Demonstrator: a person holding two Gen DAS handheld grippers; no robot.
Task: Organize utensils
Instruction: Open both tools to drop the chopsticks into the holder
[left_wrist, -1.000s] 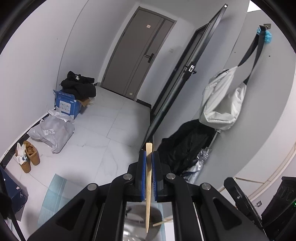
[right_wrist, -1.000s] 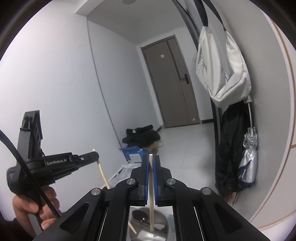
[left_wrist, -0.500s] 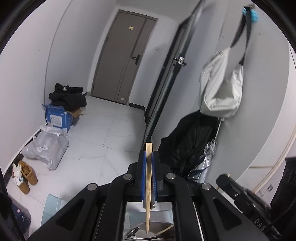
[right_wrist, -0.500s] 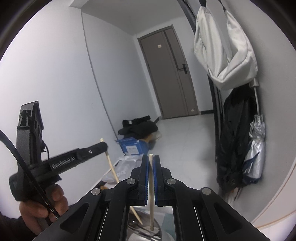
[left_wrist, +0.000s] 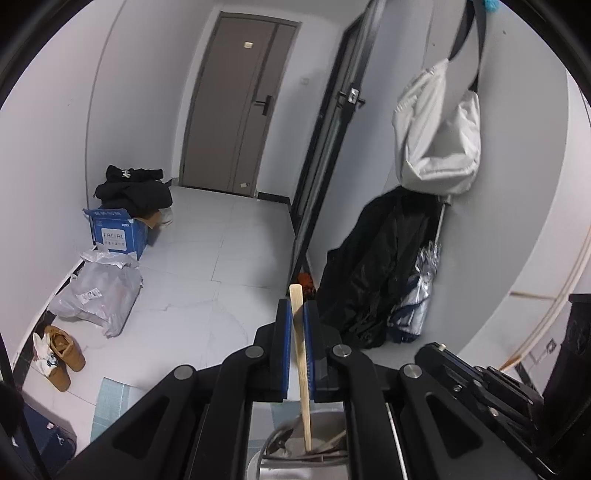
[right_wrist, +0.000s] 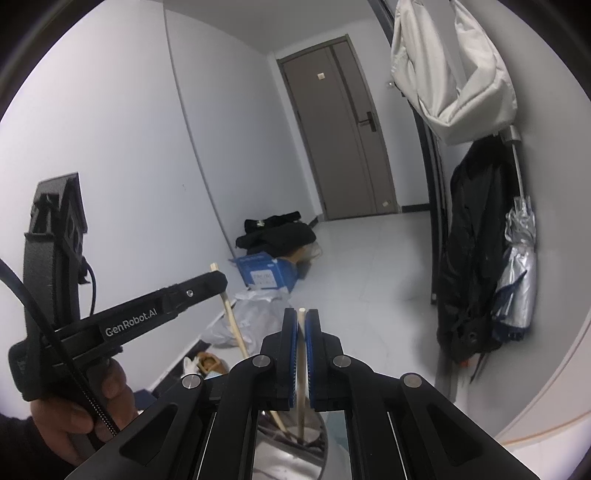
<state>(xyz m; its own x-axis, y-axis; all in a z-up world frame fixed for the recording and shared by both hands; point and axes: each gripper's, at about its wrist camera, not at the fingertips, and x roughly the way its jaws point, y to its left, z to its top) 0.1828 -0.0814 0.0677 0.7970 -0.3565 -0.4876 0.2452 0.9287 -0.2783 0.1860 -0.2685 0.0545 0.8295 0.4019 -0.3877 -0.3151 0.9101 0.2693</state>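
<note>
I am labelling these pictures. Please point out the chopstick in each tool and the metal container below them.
Left chopstick (left_wrist: 300, 347), left wrist view, mid shaft.
Right chopstick (right_wrist: 302, 354), right wrist view, mid shaft.
Metal container (right_wrist: 317, 435), right wrist view, rim.

The metal cup (left_wrist: 295, 454) is cut off by the lower edge in both views, and hand-held gripper frames hide its sides. The lower end of each chopstick (left_wrist: 301, 354) sinks into the cup out of sight. In the right view, the left hand-held gripper (right_wrist: 218, 280) covers part of its chopstick (right_wrist: 236, 328). The box (left_wrist: 114, 234) print is too small to read fully.
</note>
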